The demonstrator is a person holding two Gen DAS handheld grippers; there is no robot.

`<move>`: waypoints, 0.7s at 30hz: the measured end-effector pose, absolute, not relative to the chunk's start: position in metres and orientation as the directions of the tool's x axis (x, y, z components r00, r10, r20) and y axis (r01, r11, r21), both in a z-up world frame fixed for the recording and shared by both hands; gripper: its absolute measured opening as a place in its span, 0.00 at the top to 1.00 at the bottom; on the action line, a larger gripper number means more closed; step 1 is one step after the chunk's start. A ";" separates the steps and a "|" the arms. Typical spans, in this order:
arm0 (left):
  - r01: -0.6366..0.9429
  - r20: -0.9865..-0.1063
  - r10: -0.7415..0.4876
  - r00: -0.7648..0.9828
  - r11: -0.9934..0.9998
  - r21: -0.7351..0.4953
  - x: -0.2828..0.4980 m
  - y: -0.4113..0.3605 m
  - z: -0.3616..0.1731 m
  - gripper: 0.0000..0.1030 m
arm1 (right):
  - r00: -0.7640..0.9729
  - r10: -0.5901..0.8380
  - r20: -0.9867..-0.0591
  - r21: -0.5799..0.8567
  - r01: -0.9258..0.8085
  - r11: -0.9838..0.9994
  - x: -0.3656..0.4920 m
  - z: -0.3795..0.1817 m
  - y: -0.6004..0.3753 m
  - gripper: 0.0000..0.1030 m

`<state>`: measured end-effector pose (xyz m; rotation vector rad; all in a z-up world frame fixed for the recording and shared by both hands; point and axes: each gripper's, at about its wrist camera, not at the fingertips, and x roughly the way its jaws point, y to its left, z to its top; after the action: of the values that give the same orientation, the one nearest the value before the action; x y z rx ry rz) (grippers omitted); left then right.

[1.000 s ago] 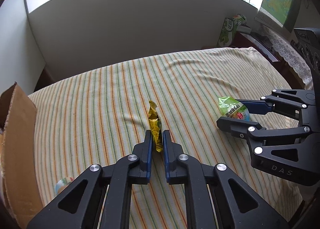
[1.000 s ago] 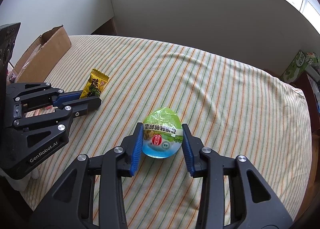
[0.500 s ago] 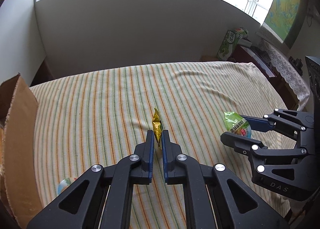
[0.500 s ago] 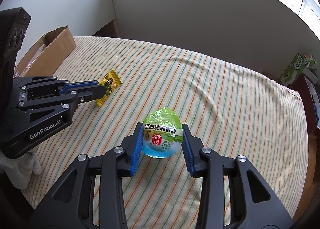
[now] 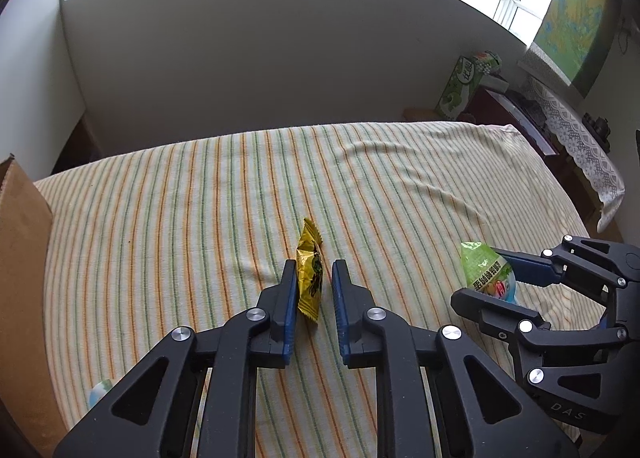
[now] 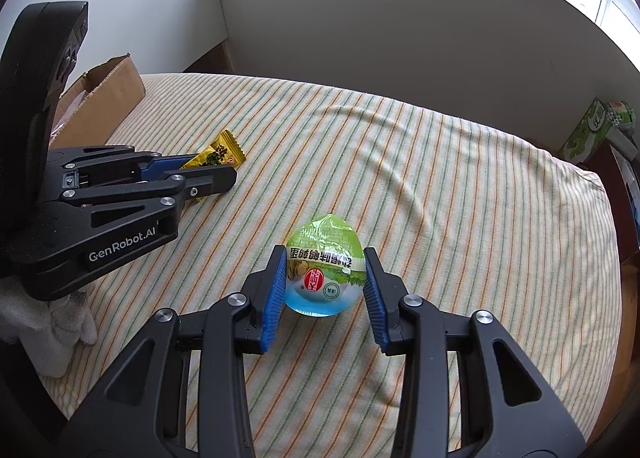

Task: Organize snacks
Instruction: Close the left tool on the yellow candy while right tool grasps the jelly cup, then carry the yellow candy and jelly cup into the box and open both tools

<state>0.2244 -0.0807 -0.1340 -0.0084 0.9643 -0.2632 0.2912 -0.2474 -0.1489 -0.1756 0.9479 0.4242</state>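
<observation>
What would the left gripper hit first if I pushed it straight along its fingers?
The yellow snack packet already between the left gripper fingers; beyond it, probably the striped bedsheet, since it points downward. Its jaws have just been opening.

Each hand-held gripper (image 5: 314, 290) was black plastic with silver screws and ribbed blue pads (image 6: 276, 294), the left one lettered "GenRobot.AI", held in a white glove (image 6: 60, 322).

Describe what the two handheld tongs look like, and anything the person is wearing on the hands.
Both tongs, left and right, are matte black skeletal linkages with silver rivets and ribbed blue pads. The left one bears white "GenRobot.AI" lettering; the right shows "DAS". A white knit glove covers the left hand.
</observation>
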 end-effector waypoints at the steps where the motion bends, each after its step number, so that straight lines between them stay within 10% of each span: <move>1: 0.217 -0.810 -0.226 0.542 0.968 -0.125 0.225 -0.080 -0.134 0.85 | 0.506 0.273 -0.818 0.040 -0.425 0.904 0.292 -0.151 -0.248 0.63; 21: 0.232 -0.731 -0.234 0.641 0.967 -0.106 0.192 -0.066 -0.088 0.91 | 0.579 0.291 -0.762 0.035 -0.412 0.910 0.271 -0.108 -0.244 0.63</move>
<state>0.1919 -0.0659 -0.0884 -0.0019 0.8337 -0.2657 0.2708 -0.2441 -0.1079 -0.1523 0.8606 0.4130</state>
